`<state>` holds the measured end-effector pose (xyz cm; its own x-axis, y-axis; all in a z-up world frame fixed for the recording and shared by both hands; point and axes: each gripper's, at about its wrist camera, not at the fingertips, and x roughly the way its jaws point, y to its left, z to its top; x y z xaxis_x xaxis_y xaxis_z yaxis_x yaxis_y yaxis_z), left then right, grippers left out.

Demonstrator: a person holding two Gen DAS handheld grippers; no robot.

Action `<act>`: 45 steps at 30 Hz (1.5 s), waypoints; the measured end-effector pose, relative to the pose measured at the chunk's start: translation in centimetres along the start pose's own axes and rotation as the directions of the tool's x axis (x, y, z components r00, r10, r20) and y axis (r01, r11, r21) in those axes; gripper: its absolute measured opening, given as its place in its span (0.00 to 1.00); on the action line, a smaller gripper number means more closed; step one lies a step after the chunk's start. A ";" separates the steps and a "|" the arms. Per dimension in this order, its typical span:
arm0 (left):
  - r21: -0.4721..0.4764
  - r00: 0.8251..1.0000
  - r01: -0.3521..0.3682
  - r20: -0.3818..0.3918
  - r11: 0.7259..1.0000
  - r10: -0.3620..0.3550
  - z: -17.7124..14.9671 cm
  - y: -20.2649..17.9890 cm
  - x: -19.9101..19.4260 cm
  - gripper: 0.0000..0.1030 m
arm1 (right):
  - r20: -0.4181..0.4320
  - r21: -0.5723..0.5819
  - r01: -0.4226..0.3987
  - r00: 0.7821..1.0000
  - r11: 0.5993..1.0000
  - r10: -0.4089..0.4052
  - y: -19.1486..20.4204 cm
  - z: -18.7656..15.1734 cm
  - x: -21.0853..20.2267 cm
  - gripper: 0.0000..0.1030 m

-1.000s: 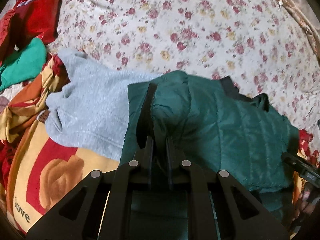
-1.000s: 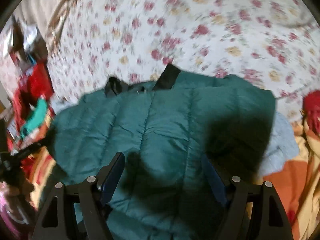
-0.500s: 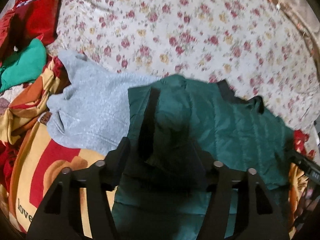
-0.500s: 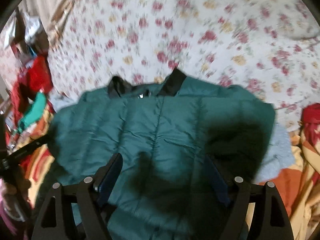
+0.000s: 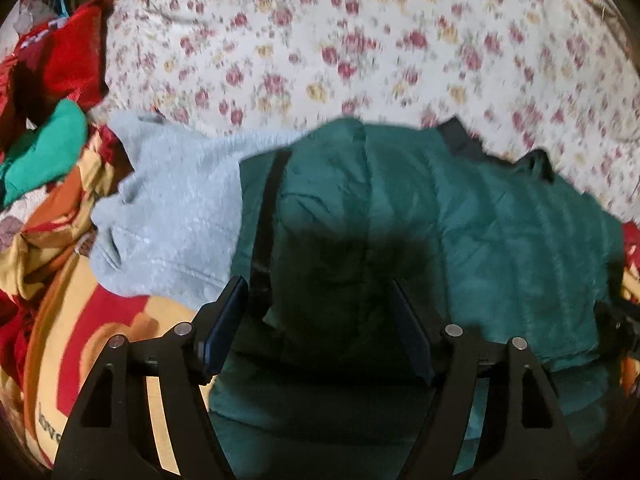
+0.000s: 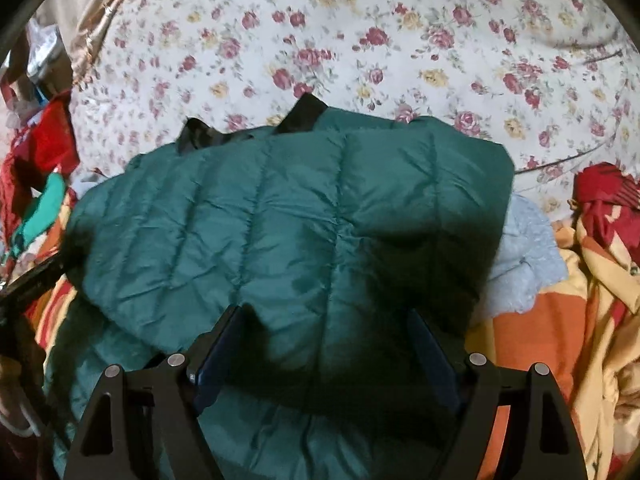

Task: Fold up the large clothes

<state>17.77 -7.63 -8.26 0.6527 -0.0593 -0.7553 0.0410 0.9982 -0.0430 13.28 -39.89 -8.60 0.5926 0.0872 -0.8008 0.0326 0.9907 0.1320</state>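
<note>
Left gripper [image 5: 318, 308]: jaws were opening, pads standing well apart above the dark green quilted jacket [image 5: 460, 224], with nothing pinched between them; only loose jacket fabric lay beneath the gap. Right gripper [image 6: 324, 340]: jaws stood wide, likewise empty, poised over the folded upper layer of the same jacket [image 6: 304, 208].

The jacket lay directly ahead of and below both grippers, folded over itself on a patterned blanket [image 5: 104, 332], its far edge reaching onto the floral bedsheet [image 6: 400, 40]. Its long axis ran across both views, side to side, with the black collar [image 6: 304, 114] at the far edge. A dark strip, probably the zip placket [image 5: 266, 216], ran away from the left gripper near the jacket's left-hand edge.

A pale grey fleece garment [image 5: 172, 208] lay touching the jacket's side, partly tucked under it; in the right wrist view it showed past the jacket's right edge. Red and bright green clothes sat well apart at the margin.

Judgement: both grippers stood about equally near. The next fold would probably take the near hem toward the collar, across the long axis.
</note>
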 end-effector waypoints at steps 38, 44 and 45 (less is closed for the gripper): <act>0.100 0.999 -0.027 0.022 0.995 0.025 -3.7 0.1 -5.2 0.77 | -0.015 0.111 0.020 1.000 0.994 -0.019 -1.9 -5.2 -6.7 0.89; 0.106 1.000 -0.012 0.018 0.994 0.010 -5.1 0.0 -6.8 0.77 | -0.033 0.135 0.015 0.999 0.991 -0.011 -1.3 -7.8 -7.2 0.89; 0.104 1.000 -0.010 0.020 0.995 0.008 -5.3 0.1 -7.0 0.77 | -0.033 0.138 0.010 0.999 0.990 -0.006 -1.2 -8.1 -7.3 0.89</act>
<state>9.16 -7.14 -6.45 0.6677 -0.0517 -0.7426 0.1132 0.9930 0.0327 2.38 -40.82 -7.65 0.5658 0.0847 -0.8202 0.1498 0.9676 0.2033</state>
